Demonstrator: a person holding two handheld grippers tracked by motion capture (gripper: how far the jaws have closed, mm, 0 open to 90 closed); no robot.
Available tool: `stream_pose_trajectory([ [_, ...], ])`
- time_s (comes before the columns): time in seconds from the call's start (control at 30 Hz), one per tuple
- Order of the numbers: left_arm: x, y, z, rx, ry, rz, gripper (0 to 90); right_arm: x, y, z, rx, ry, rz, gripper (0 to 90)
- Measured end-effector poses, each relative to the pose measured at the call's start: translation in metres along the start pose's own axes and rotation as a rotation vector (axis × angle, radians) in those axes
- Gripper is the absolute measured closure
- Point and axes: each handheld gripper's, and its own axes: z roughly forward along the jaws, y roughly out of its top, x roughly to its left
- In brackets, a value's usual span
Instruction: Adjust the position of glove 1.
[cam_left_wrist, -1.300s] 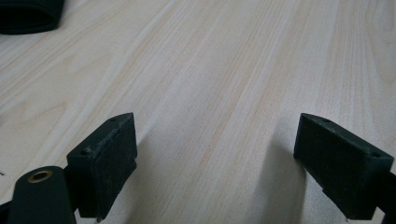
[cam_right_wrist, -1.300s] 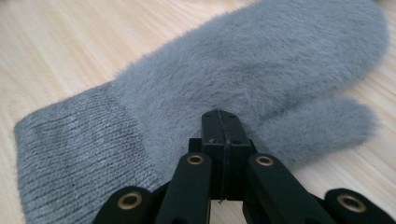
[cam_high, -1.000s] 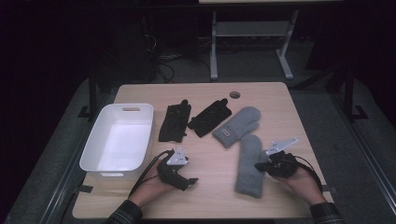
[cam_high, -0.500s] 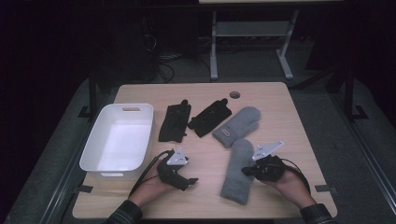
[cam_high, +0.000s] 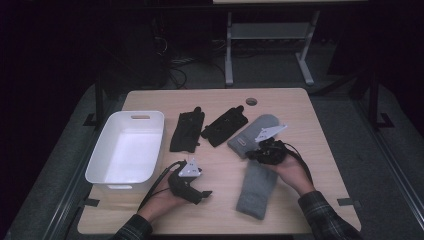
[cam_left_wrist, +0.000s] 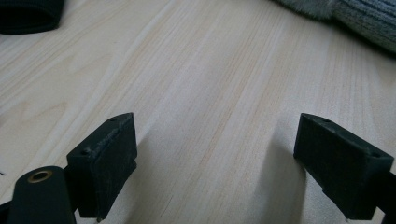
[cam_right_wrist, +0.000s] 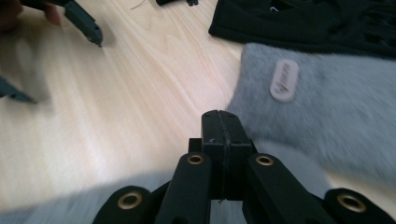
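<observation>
Two grey mittens lie right of centre on the wooden table. The far mitten bears a pale label. The near mitten lies slanted toward the front edge, and its knit edge appears in the left gripper view. My right gripper hovers between the two mittens, its jaws shut flat together with nothing visible between them. My left gripper rests low on bare wood in front of the bin, open and empty.
A white bin stands at the left. Two black gloves lie at mid-table beside the far mitten; one glove is just beyond the label. A round hole sits near the far edge.
My right hand has moved left and away from the front edge, to the gap between the mittens. The near mitten has shifted left and swung to a new slant. The left hand kept still.
</observation>
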Motion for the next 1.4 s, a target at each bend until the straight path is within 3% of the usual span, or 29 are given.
stream_pose_trajectory([
  [0.13, 0.0, 0.0, 0.0, -0.001, -0.001, -0.001, 12.3, -0.001, 0.006, 0.018, 0.061, -0.014, -0.018, 90.0],
  [0.23, 0.0, 0.0, 0.0, 0.0, 0.0, 0.001, 12.3, -0.003, 0.001, 0.021, 0.096, -0.033, -0.019, 90.0],
  [0.73, 0.0, 0.0, 0.0, 0.003, -0.002, 0.001, 12.3, -0.029, -0.036, -0.013, 0.11, -0.108, 0.091, 90.0],
  [0.9, 0.0, 0.0, 0.0, 0.002, -0.002, 0.001, 12.3, -0.033, -0.039, -0.024, 0.049, -0.105, 0.123, 89.5],
  [1.07, 0.0, 0.0, 0.0, 0.0, -0.001, 0.001, 12.3, -0.035, -0.045, -0.041, -0.009, -0.137, 0.139, 84.8],
  [1.13, 0.0, 0.0, 0.0, 0.002, -0.002, 0.001, 12.3, -0.034, -0.049, -0.049, -0.029, -0.12, 0.148, 87.3],
  [1.4, 0.0, 0.0, 0.0, -0.006, 0.001, 0.002, 12.3, -0.006, -0.074, -0.069, -0.022, -0.062, 0.126, 89.7],
])
